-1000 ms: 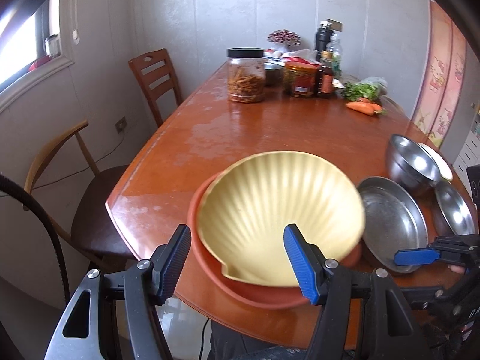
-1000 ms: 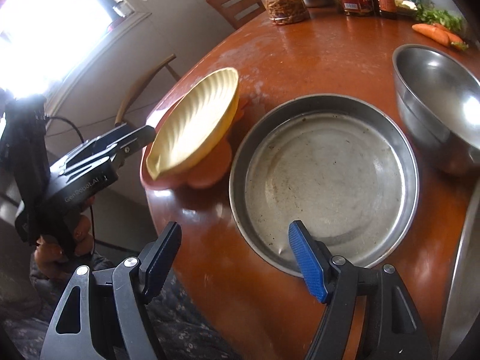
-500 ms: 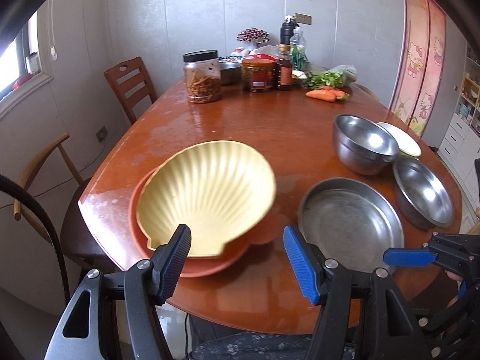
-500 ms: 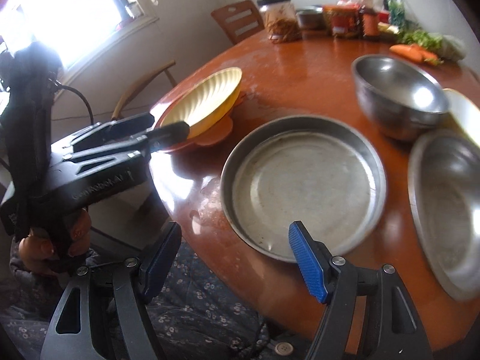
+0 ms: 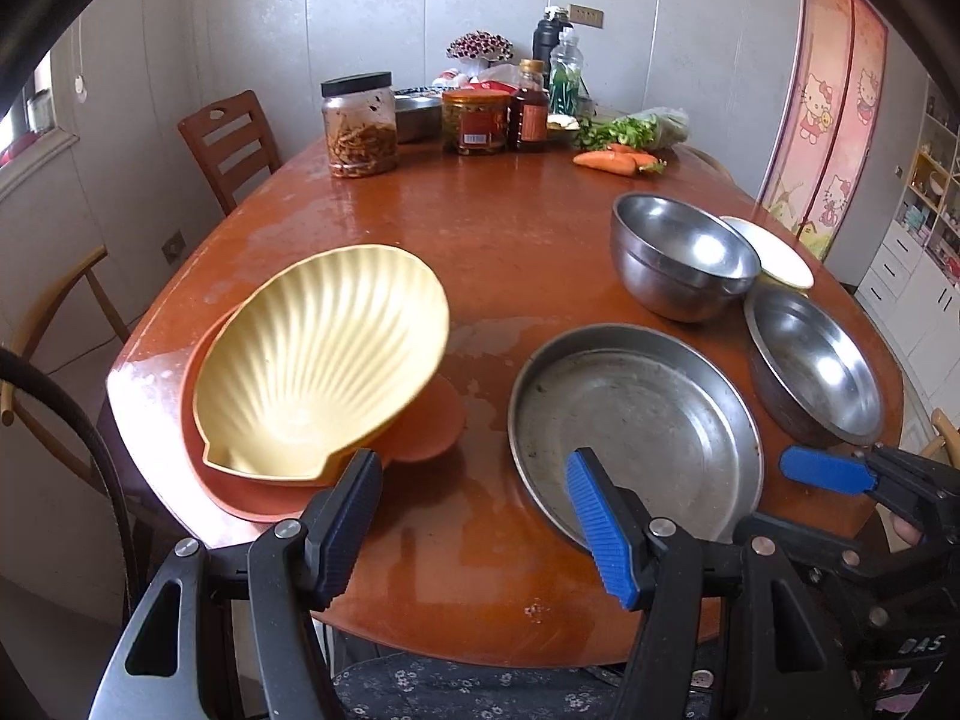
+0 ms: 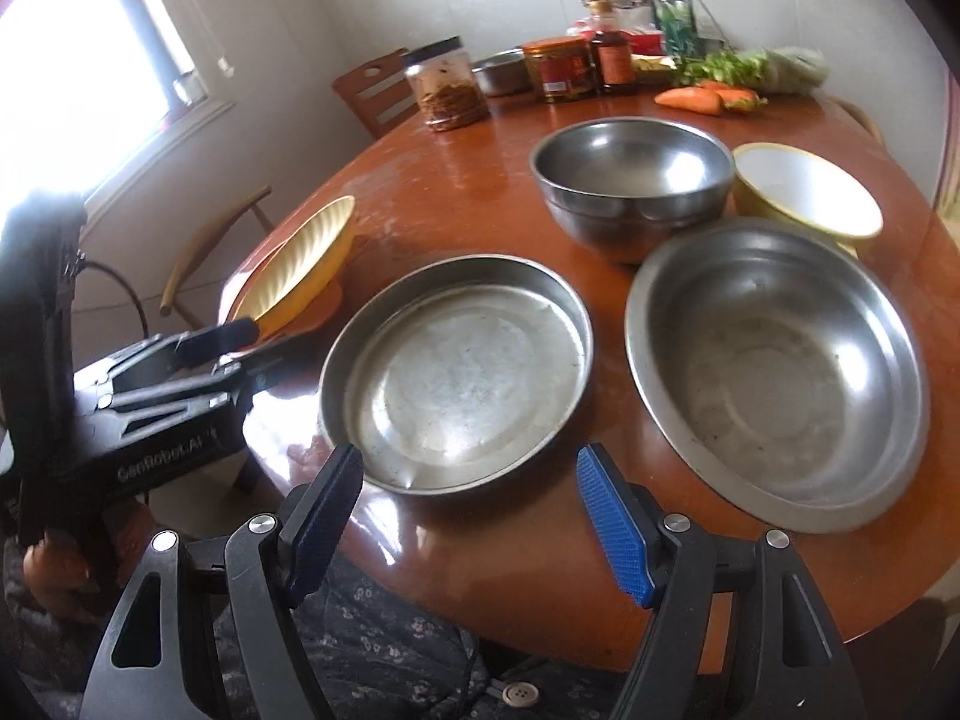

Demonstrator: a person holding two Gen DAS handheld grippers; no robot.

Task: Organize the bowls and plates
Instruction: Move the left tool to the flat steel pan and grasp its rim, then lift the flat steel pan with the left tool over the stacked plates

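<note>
A yellow shell-shaped dish (image 5: pixel 324 360) lies in an orange shell plate (image 5: pixel 420 426) at the table's near left corner. To its right sit a flat steel pan (image 5: pixel 636 426), a wide steel basin (image 5: pixel 816 360), a deep steel bowl (image 5: pixel 678 252) and a white bowl with a yellow rim (image 5: pixel 774 252). My left gripper (image 5: pixel 474 516) hovers open over the table's near edge between the shell dish and the pan, holding nothing. My right gripper (image 6: pixel 468 516) stands open near the front rim of the steel pan (image 6: pixel 456 372), left of the basin (image 6: pixel 774 372), also empty.
Jars, bottles and a steel container (image 5: pixel 414 114) crowd the far end of the table with carrots (image 5: pixel 606 161) and greens. Wooden chairs (image 5: pixel 228 138) stand at the left by the wall. The person's patterned clothing (image 6: pixel 384 648) shows below the table's edge.
Both grippers have drawn back from the table and swung right. The shell dish, once right in front of the left gripper, now lies at its left. Both stay open.
</note>
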